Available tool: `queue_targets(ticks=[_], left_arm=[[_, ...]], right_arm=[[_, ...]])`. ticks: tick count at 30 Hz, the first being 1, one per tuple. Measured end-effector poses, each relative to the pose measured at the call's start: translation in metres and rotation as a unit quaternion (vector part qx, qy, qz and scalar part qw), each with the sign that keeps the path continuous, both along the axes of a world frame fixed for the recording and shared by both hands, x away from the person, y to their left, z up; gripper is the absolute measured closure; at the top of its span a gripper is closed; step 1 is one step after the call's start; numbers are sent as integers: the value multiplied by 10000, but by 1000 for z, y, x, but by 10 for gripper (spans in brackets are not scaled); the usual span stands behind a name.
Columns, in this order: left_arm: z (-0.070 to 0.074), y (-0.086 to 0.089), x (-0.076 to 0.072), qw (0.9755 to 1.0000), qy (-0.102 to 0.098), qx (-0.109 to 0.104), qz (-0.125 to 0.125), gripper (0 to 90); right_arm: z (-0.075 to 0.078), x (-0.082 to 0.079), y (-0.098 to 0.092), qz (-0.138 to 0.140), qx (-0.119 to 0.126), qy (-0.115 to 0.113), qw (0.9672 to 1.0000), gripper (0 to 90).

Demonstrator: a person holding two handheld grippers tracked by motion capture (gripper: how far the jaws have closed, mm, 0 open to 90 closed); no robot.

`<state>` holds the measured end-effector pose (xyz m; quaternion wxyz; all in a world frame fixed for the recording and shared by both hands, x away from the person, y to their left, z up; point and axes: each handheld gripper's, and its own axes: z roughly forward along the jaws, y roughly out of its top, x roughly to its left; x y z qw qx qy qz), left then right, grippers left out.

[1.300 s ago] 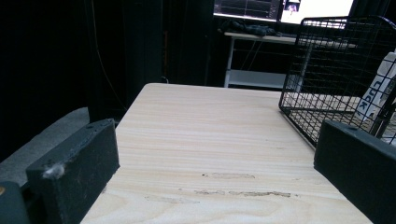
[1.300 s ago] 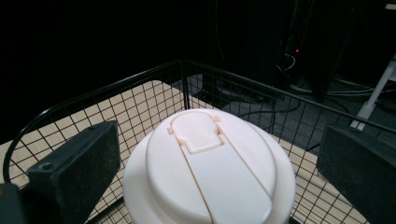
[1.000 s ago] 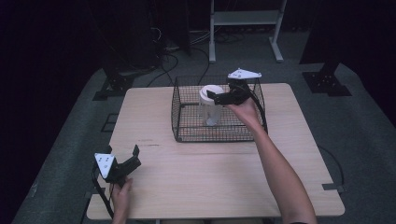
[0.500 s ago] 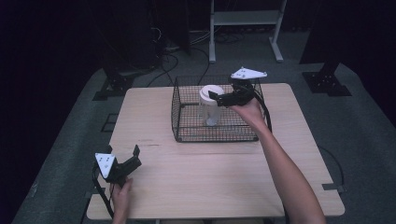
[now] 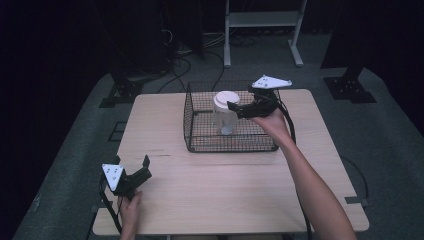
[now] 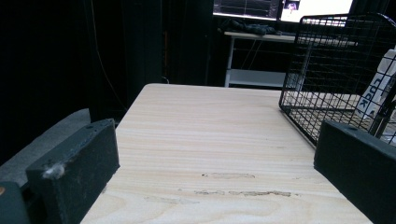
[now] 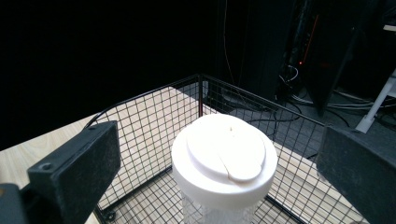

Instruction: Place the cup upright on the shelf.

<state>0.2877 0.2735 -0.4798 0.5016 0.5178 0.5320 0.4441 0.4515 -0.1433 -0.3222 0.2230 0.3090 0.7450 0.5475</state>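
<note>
A clear jar with a white lid (image 5: pixel 224 101) (image 7: pixel 224 157) stands upright inside a black wire basket (image 5: pixel 200 146) (image 7: pixel 154 116) (image 6: pixel 327 84) at the table's far middle. My right gripper (image 5: pixel 235 107) (image 7: pixel 219 158) hovers over the basket, open, its jaws on either side of the lid and apart from it. My left gripper (image 5: pixel 134 169) (image 6: pixel 215 172) rests open near the table's front left corner, nothing between its jaws. In the left gripper view the jar's side (image 6: pixel 379 88) shows through the basket mesh.
The light wooden table (image 5: pixel 225 190) has bare room in front of the basket and on both sides. A white metal stand (image 5: pixel 262 20) and cables lie on the floor beyond the far edge. Dark equipment stands around the table.
The right gripper has drifted slightly up and back from the jar's lid. The left gripper has stayed where it was.
</note>
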Motion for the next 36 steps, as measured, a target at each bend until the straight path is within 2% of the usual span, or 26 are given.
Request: queue_targets(ticks=[8,13,20,27,36], left_arm=[[0,0,0,10000,3,8,7,0],[0,0,0,10000,1,18,6,0],[0,-1,0,10000,-7,18,7,0],[0,-1,0,10000,1,21,9,0],[0,-1,0,10000,10,48,12,0]], right_arm=[[4,-9,-6,49,127,45,9999,0],[4,-15,-6,58,126,25,9999,0],[0,-23,-11,90,55,109,9999,0],[2,-37,-20,112,52,45,9999,0],[1,-48,-31,77,51,34,10000,0]])
